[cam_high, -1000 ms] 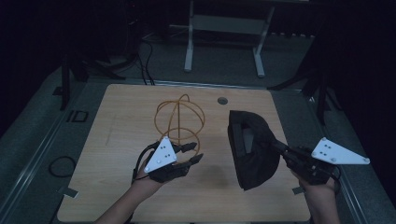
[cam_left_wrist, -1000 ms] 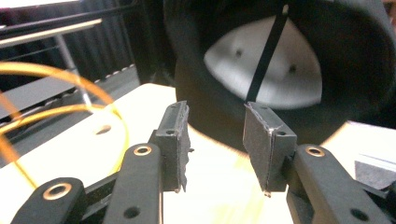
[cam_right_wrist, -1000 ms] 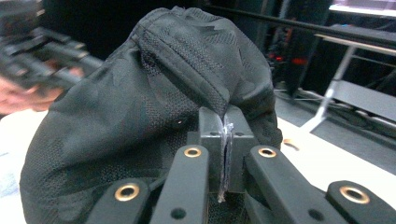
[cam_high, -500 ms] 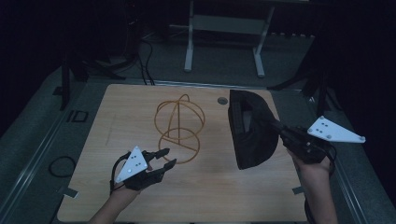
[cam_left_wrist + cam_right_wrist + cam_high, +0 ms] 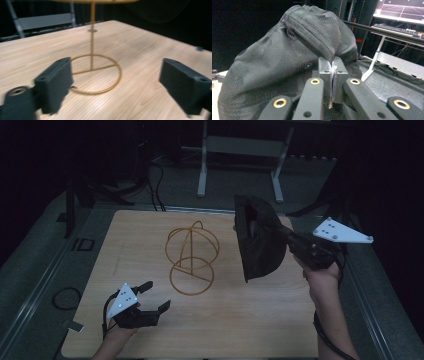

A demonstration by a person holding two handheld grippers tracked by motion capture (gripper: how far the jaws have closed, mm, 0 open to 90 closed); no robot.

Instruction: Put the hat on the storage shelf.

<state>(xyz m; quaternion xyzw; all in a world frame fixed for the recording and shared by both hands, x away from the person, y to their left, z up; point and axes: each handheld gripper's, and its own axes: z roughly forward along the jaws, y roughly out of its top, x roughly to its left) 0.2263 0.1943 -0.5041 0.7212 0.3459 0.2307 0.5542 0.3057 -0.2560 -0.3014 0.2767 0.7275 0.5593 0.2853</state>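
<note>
The right gripper (image 5: 280,234) clenched the black cap (image 5: 257,240) beside the wire stand (image 5: 192,257); the left gripper (image 5: 152,297), just opened and empty, sat nearer the person.

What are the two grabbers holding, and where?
The right gripper pinches the black cap by a thin edge of its fabric. The left gripper is open and holds nothing.

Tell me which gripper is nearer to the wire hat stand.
Left. The left gripper hovers open just short of the wire hat stand, near its base ring. The right gripper is farther off to the side, holding the black cap.
</note>
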